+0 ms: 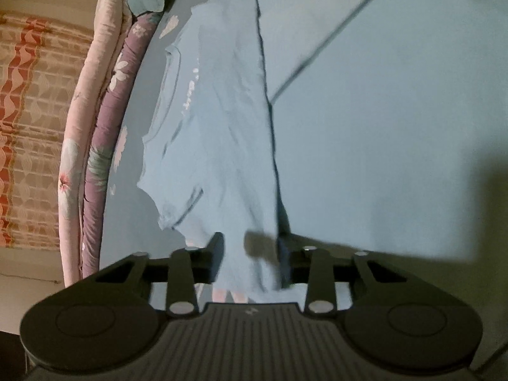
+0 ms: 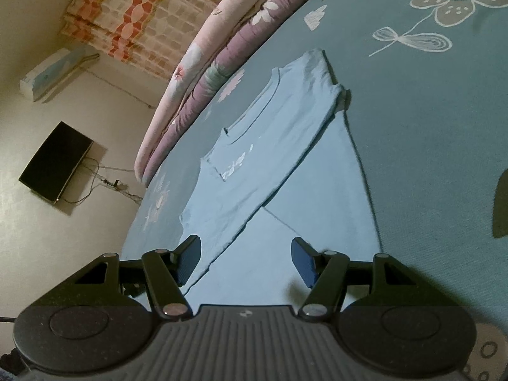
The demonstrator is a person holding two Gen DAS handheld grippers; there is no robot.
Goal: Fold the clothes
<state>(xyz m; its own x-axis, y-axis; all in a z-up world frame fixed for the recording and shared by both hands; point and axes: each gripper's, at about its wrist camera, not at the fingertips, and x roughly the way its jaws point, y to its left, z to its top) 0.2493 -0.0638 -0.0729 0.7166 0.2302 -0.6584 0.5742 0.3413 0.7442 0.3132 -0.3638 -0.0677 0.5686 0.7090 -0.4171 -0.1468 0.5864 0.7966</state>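
A light blue T-shirt (image 2: pixel 285 158) lies on the teal bed sheet (image 2: pixel 428 127), one side folded over on a slant, its collar (image 2: pixel 250 117) toward the far edge. My right gripper (image 2: pixel 246 260) is open over the shirt's near part, and nothing sits between its blue pads. In the left wrist view the same T-shirt (image 1: pixel 222 127) stretches away from my left gripper (image 1: pixel 249 254). Its fingers stand a narrow gap apart with the shirt's near edge between them. One finger casts a shadow on the cloth, and the pads do not visibly press it.
Rolled pink and purple floral quilts (image 2: pixel 222 47) line the bed's far edge and also show as quilts (image 1: pixel 95 127) in the left wrist view. Beyond them are a patterned curtain (image 2: pixel 127 9), an air conditioner (image 2: pixel 50 73) and a black screen (image 2: pixel 55 165) on the wall.
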